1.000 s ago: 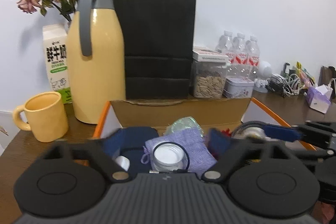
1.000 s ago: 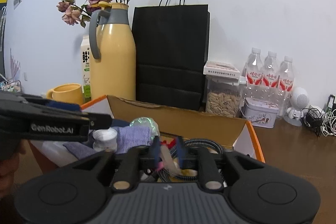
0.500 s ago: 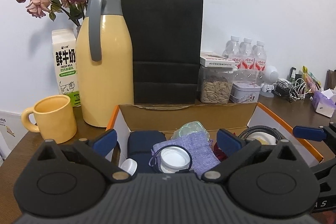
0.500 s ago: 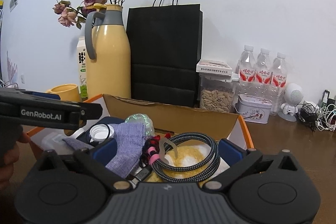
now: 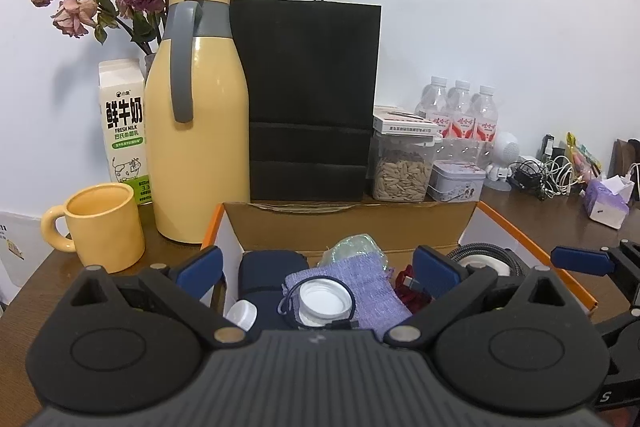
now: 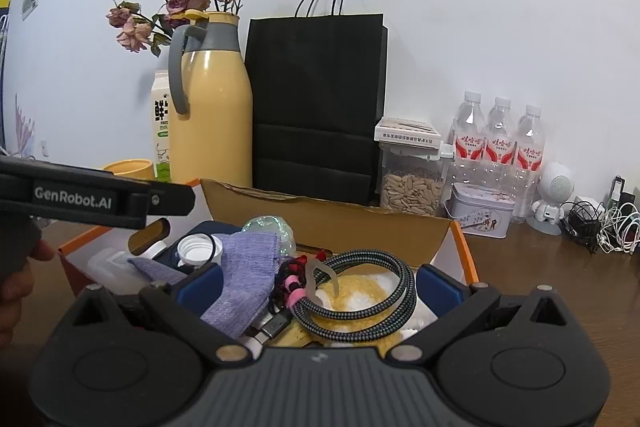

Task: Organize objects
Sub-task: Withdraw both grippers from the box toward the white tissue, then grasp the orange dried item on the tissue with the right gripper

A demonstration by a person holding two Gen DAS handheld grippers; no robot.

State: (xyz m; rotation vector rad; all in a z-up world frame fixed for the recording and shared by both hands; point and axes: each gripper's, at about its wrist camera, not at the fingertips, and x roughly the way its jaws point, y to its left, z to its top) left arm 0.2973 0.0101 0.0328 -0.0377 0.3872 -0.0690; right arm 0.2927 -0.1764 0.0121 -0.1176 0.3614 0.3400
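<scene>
Box: cardboard box (image 6: 328, 217), orange-rimmed, sits on the table just ahead of me; braided cable (image 6: 360, 291) coiled inside beside purple pouch (image 6: 248, 275) and white cap (image 5: 323, 301).
Right gripper (image 6: 316, 287): jaws at their widest, nothing held, cable lying loose between them.
Left gripper (image 5: 318, 267): jaws wide, empty, over the pouch.
Risk: I judge a finger could snag the coil and drag its neighbours out.
Surface: brown wooden table (image 6: 552, 287), crowded behind with yellow jug (image 5: 198, 131), black bag (image 5: 308, 99).
Room: plain white wall.
</scene>
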